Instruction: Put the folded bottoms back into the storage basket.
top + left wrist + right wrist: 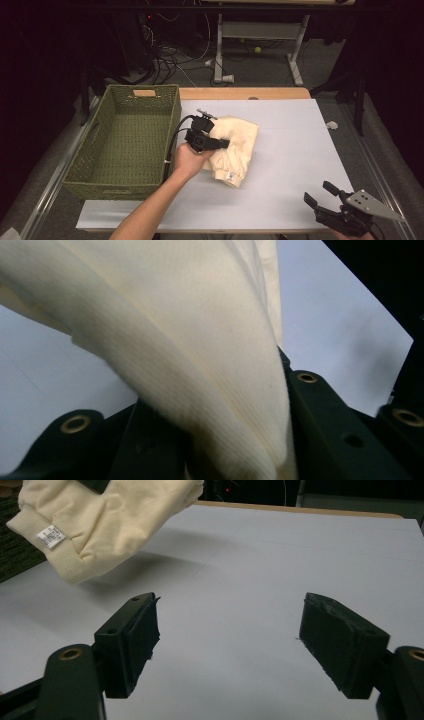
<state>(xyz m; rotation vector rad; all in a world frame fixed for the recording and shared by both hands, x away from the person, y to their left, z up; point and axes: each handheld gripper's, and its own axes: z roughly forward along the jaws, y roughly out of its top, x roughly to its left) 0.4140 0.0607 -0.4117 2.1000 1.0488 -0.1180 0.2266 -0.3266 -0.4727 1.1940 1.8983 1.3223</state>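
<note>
Cream garment (235, 147) pinched in left gripper (220, 143) jaws beside woven basket (90, 165); right gripper (320, 195) jaws wide, empty

I get even overhead light on the white table (295, 150), with the room behind it nearly black. The cream garment (110, 520) throws a soft shadow under itself. My left gripper view is blurred, the cloth too close to focus. No glare; the high view looks grainy.
</note>
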